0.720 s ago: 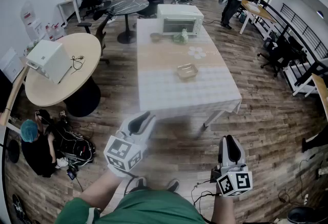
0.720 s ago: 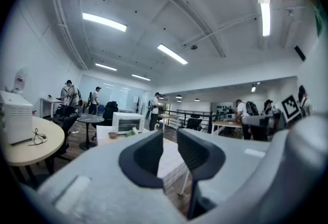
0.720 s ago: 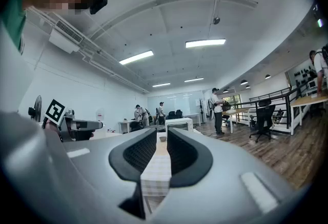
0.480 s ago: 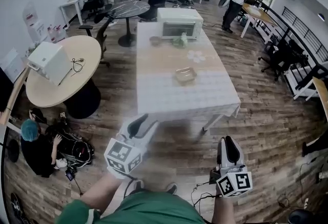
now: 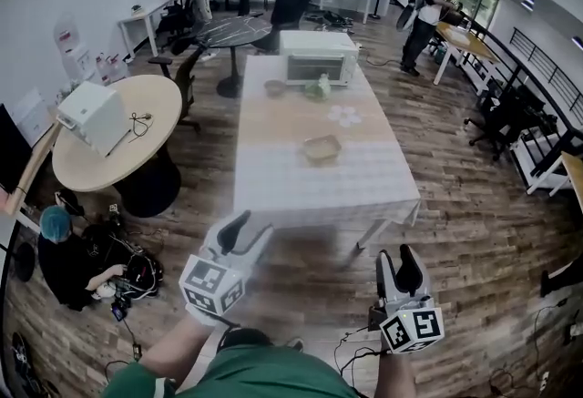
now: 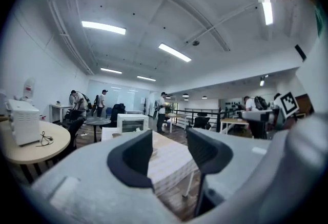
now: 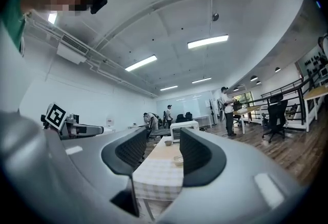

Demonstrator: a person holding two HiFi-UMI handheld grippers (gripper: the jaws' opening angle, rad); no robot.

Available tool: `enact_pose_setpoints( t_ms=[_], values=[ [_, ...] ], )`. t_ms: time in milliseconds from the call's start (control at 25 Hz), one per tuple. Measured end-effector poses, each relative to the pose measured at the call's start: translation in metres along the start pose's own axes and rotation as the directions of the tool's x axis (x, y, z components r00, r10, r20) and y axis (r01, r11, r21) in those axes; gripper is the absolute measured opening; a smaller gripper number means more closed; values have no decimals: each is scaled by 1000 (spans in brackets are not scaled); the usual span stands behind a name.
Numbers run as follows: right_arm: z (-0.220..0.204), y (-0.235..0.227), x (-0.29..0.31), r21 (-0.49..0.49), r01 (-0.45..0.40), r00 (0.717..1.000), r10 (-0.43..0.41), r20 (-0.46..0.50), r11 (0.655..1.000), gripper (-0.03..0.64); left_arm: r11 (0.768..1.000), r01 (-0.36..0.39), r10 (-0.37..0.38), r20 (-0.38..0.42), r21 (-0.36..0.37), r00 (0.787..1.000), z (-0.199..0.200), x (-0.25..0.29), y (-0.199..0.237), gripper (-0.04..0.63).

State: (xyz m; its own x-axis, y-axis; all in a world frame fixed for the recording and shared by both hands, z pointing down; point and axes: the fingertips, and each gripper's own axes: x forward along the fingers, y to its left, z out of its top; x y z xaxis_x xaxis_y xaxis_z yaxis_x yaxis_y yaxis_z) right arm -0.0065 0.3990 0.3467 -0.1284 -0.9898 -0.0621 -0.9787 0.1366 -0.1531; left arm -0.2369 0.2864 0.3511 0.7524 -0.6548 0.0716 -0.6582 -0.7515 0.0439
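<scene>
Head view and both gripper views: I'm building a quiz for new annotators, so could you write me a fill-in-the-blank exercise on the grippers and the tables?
1. The left gripper and the right gripper are both ____, with nothing between the jaws.
2. The white toaster oven stands at the ____ end of the cloth-covered table, away from the person.
3. The white box sits on the ____ table at the left.

Missing words: open; far; round.
</scene>
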Motion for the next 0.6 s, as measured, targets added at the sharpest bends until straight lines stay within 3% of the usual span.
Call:
enact_pose_setpoints(
  t_ms=[320,600],
  values=[
    [-10,-27,-4,39,-59,998,60,-26,998,186,1000,-11,10,-47,-14,999,-14,30,-20,213],
    [-26,-58,23,63,-13,998,17,-64,998,186,998,40,-43,-73,-43,996,-27,90,-10,213]
  ],
)
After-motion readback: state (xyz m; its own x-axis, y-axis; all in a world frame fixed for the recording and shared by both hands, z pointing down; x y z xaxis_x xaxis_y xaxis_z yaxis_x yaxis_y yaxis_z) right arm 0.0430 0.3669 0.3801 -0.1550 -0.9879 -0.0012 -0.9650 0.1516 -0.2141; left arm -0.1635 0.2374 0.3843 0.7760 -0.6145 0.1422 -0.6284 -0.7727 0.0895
